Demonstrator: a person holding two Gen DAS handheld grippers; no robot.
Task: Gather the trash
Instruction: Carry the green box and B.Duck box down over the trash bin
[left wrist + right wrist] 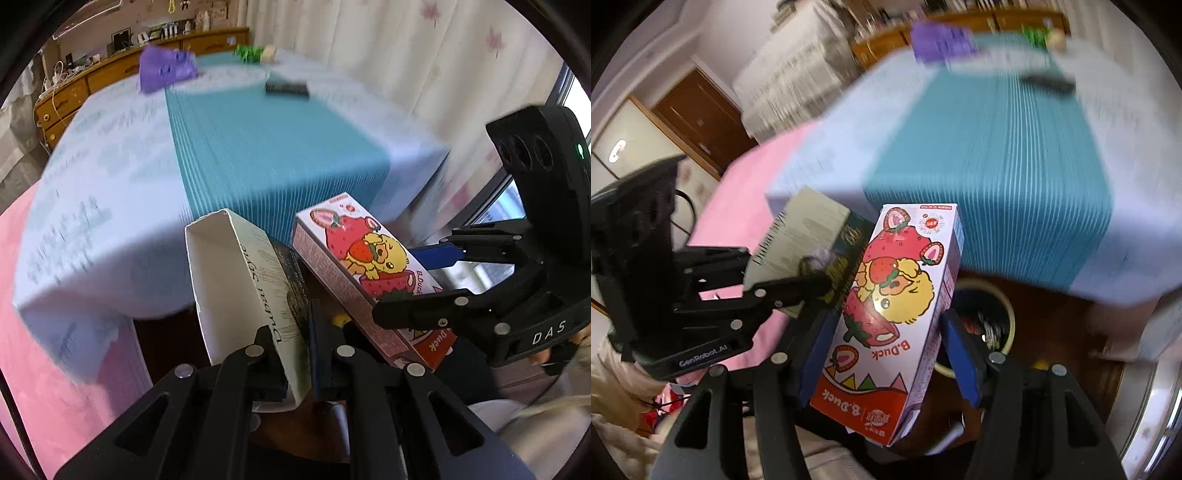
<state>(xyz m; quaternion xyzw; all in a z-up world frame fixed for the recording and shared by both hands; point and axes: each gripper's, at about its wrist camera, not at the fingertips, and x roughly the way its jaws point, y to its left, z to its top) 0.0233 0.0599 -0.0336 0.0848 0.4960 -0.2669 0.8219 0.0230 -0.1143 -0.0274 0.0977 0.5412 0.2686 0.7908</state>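
Blur covers most of the left wrist view, but the left gripper point(295, 354) is seen at 6 o'clock, its jaws nearly closed on the wall of an open white carton point(236, 288) printed with "Dubai Style". The carton is held tilted, its open mouth toward 12 o'clock. At 3 o'clock the right gripper point(417, 277) is seen from the side, with the strawberry duck carton point(365, 266) held between its blue pads. The two cartons sit just beside each other at the desk's near edge. The desk point(110, 192) is covered with a pale cloth and a teal runner point(266, 147). Toward 12 o'clock a purple packet point(166, 68), a dark flat object point(286, 88) and a green item point(249, 53) lie on it, all smeared.

In the right wrist view, the right gripper point(886, 347) is seen at 6 o'clock, jaws standing wide and clamped on the sides of the strawberry duck carton point(894, 306), which is held lengthwise along the fingers. At 9 o'clock the left gripper point(812, 284) is shown gripping the white carton point(801, 240). Below the desk edge, toward 4 o'clock, a round bin point(993, 317) with a pale rim stands on the dark floor point(1067, 332), partly hidden by the carton and a finger.
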